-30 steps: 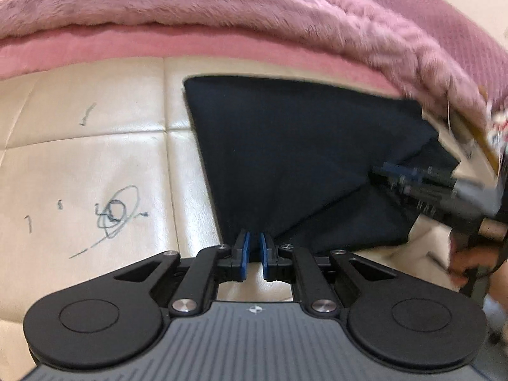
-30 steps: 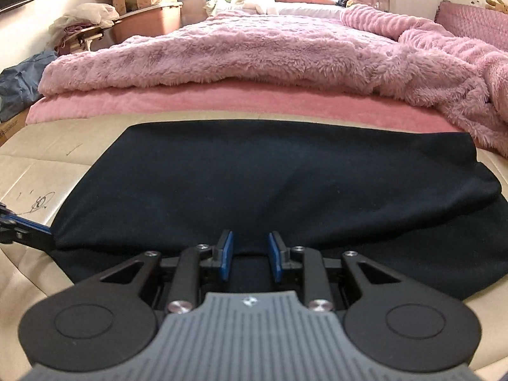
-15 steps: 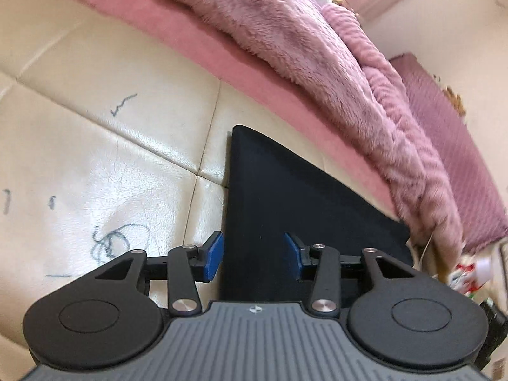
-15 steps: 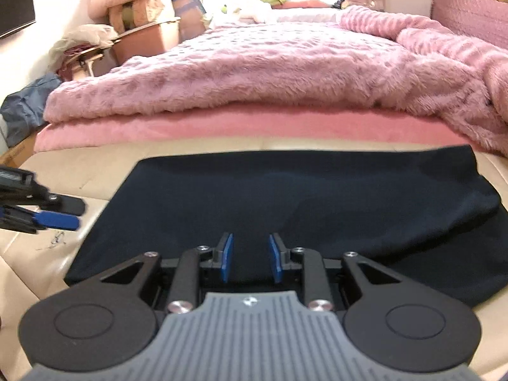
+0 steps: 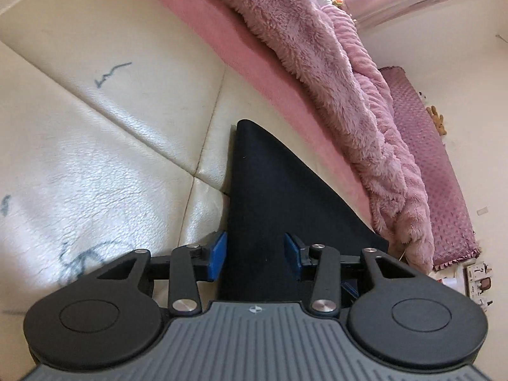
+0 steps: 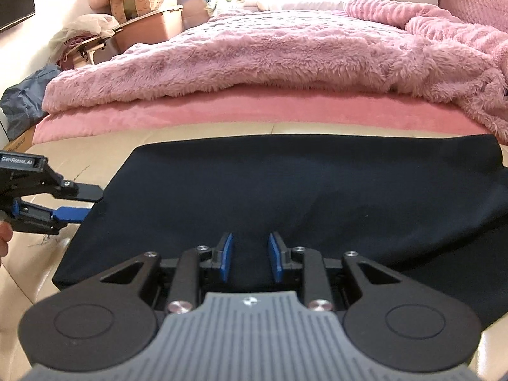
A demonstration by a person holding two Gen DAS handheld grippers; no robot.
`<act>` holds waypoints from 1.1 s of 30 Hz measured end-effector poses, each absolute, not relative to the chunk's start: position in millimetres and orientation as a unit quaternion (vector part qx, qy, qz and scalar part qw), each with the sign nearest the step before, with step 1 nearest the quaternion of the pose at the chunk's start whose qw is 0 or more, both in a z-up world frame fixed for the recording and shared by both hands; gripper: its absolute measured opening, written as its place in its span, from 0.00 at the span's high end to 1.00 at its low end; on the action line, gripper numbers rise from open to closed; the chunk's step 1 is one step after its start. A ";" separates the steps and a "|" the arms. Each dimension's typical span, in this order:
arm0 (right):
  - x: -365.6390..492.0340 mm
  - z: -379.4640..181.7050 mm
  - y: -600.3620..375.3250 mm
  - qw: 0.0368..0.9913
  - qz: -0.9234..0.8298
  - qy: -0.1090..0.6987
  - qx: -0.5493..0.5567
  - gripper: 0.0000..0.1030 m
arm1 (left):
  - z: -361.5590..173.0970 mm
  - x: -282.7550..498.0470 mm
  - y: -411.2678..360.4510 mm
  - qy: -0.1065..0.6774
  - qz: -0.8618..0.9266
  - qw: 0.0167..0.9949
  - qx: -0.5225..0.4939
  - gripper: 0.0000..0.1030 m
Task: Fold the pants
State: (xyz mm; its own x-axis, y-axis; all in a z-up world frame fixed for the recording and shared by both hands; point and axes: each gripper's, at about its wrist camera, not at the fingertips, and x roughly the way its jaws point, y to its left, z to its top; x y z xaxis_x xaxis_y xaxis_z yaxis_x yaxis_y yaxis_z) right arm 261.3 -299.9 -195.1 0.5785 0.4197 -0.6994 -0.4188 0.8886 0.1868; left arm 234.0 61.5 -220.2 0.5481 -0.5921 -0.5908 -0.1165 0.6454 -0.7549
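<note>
On the cream leather-like cushioned surface [image 6: 95, 146], beside the fluffy pink blanket [image 6: 254, 57], the dark navy folded pants [image 6: 285, 184] are laid flat. The left gripper [image 5: 255, 254] is seen with jaws parted, just opened, astride the pants' left edge without pressing it. The right gripper [image 6: 250, 257] is held slightly apart over the near edge, nothing gripped.

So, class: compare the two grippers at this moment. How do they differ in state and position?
The left gripper, its jaws just opened, stands wider than the right gripper. The left gripper straddles the side edge of the pants; the right gripper sits over their near edge. Both have blue pads and grip nothing.
</note>
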 end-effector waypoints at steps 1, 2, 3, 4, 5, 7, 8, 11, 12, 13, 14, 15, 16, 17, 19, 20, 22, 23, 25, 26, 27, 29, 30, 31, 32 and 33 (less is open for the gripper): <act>260.9 -195.9 -300.3 0.888 0.236 0.393 0.001 0.78 | -221.6 235.2 60.1 0.448 -0.154 0.788 -0.393 0.56; 260.8 -196.6 -300.4 0.888 0.237 0.393 0.003 0.78 | -222.8 236.8 59.3 0.447 -0.154 0.788 -0.393 0.58; 260.9 -197.3 -300.9 0.888 0.237 0.394 0.006 0.78 | -224.7 237.5 59.2 0.445 -0.152 0.788 -0.397 0.62; 261.4 -197.7 -301.1 0.888 0.236 0.394 0.009 0.78 | -227.0 237.3 60.2 0.443 -0.151 0.787 -0.402 0.68; 261.7 -197.5 -301.7 0.888 0.235 0.395 0.012 0.77 | -229.6 237.6 60.3 0.442 -0.148 0.785 -0.408 0.70; 263.5 -197.8 -302.4 0.887 0.232 0.399 0.023 0.76 | -233.1 237.9 61.1 0.440 -0.148 0.781 -0.417 0.76; 264.3 -197.5 -301.9 0.886 0.231 0.400 0.023 0.76 | -233.3 237.7 61.4 0.440 -0.148 0.780 -0.418 0.76; 265.0 -197.0 -298.9 0.885 0.233 0.402 0.013 0.75 | -229.8 238.8 61.7 0.447 -0.142 0.779 -0.417 0.84; 265.0 -196.9 -298.8 0.885 0.234 0.403 0.011 0.75 | -226.9 238.9 60.3 0.448 -0.138 0.780 -0.415 0.88; 265.7 -196.4 -298.8 0.884 0.233 0.406 0.013 0.75 | -223.3 238.8 57.9 0.451 -0.131 0.782 -0.409 0.89; 267.0 -195.6 -298.9 0.882 0.231 0.410 0.017 0.75 | -218.7 238.9 55.4 0.453 -0.124 0.787 -0.400 0.89; 268.3 -194.9 -299.1 0.881 0.230 0.413 0.019 0.76 | -213.1 238.0 53.3 0.456 -0.116 0.793 -0.387 0.89; 269.2 -193.6 -298.2 0.880 0.228 0.416 0.018 0.76 | -209.2 237.0 53.1 0.458 -0.110 0.797 -0.379 0.90; 270.2 -192.0 -296.8 0.879 0.228 0.418 0.016 0.76 | -205.7 235.2 55.4 0.460 -0.107 0.798 -0.373 0.90; 268.4 -187.8 -292.7 0.876 0.234 0.421 0.014 0.76 | -198.7 230.5 65.6 0.470 -0.097 0.799 -0.361 0.90; 266.7 -185.8 -290.2 0.874 0.239 0.422 0.016 0.76 | -194.6 227.7 71.8 0.476 -0.092 0.801 -0.351 0.90; 261.4 -181.7 -282.4 0.871 0.250 0.423 0.014 0.76 | -184.6 220.7 88.9 0.495 -0.081 0.803 -0.322 0.90; 258.2 -180.2 -277.7 0.869 0.255 0.423 0.011 0.76 | -180.3 217.0 98.2 0.500 -0.077 0.804 -0.313 0.90; 251.2 -177.4 -267.0 0.864 0.270 0.425 0.006 0.76 | -168.7 208.0 122.3 0.503 -0.067 0.807 -0.302 0.90; 247.9 -175.9 -262.2 0.862 0.277 0.425 0.004 0.76 | -162.9 204.5 134.7 0.504 -0.060 0.808 -0.299 0.91; 244.4 -174.1 -256.5 0.859 0.286 0.425 0.001 0.76 | -156.3 201.9 146.8 0.505 -0.055 0.810 -0.293 0.91; 236.6 -170.4 -243.9 0.853 0.303 0.425 -0.009 0.76 | -144.2 196.3 171.4 0.508 -0.048 0.813 -0.282 0.91; 232.7 -168.5 -238.8 0.851 0.310 0.424 -0.015 0.76 | -137.9 195.2 182.3 0.511 -0.047 0.813 -0.276 0.91; 228.5 -166.4 -232.7 0.848 0.318 0.423 -0.021 0.76 | -131.4 196.3 188.1 0.514 -0.045 0.812 -0.271 0.91; 225.1 -164.6 -227.4 0.845 0.325 0.423 -0.027 0.77 | -126.1 196.0 197.9 0.517 -0.042 0.813 -0.266 0.91; 221.7 -162.5 -221.4 0.842 0.333 0.424 -0.035 0.78 | -120.2 195.5 208.2 0.519 -0.039 0.814 -0.258 0.91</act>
State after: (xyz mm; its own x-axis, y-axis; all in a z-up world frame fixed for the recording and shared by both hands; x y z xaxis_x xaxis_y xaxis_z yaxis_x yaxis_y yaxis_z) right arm 221.7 -221.4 -162.5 0.4193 0.5308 -0.7365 -0.5904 0.7757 0.2229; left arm 195.5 208.2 -120.2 0.4580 -0.3317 -0.8247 -0.2044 0.8636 -0.4609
